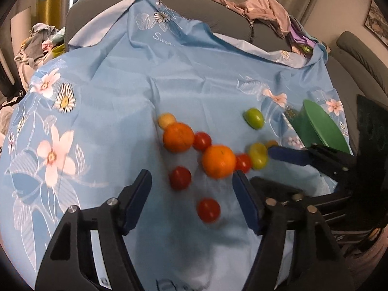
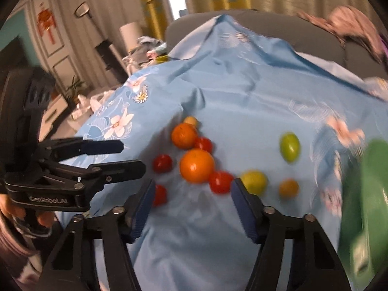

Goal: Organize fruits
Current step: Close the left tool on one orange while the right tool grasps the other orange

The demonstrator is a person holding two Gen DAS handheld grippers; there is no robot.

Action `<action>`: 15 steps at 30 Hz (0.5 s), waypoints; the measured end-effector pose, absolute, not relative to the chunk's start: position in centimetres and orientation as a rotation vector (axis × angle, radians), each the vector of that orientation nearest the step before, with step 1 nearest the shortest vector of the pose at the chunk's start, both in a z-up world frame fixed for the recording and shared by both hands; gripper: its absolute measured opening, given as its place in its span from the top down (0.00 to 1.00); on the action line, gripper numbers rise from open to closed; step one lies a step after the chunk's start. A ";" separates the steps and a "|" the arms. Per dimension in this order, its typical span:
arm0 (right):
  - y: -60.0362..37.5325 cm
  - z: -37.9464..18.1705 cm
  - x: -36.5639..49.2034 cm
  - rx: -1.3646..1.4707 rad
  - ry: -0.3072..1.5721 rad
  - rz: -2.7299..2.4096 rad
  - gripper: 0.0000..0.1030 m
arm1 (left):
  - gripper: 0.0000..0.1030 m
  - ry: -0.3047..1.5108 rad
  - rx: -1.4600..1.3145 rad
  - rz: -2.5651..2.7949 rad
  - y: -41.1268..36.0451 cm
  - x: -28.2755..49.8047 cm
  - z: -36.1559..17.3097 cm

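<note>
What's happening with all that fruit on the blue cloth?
A person is holding a clamp-like tool in each hand over a flowered blue cloth spread on a sofa, about to sort fruit. Oranges, red tomatoes and green tomatoes lie loose on the cloth, none picked up yet. The left tool and the right tool both hang open just above the pile, holding nothing. A green container waits at the right edge.
</note>
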State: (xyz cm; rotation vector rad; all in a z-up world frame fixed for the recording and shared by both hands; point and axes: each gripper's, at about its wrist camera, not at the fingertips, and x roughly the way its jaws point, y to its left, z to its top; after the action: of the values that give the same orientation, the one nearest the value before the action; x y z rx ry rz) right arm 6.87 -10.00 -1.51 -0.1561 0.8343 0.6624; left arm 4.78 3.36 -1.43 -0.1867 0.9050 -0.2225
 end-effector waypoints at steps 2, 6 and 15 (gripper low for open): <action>-8.9 -2.2 8.0 -0.213 0.845 0.666 0.40 | 0.34 0.901 -0.173 -0.219 3.6 5.6 -1.4; -7.4 -3.8 9.6 -0.285 0.894 0.687 0.45 | 0.34 0.900 -0.138 -0.223 4.0 6.8 -1.6; -9.2 -4.2 10.5 -0.214 0.905 0.667 0.55 | 0.39 0.930 -0.063 -0.235 2.5 9.8 -3.1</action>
State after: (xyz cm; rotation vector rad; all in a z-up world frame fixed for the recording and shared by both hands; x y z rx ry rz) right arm 10.50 -9.15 -4.25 -0.2138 0.9047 0.6666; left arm 9.78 2.50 -3.06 -0.0631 0.9304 -0.2354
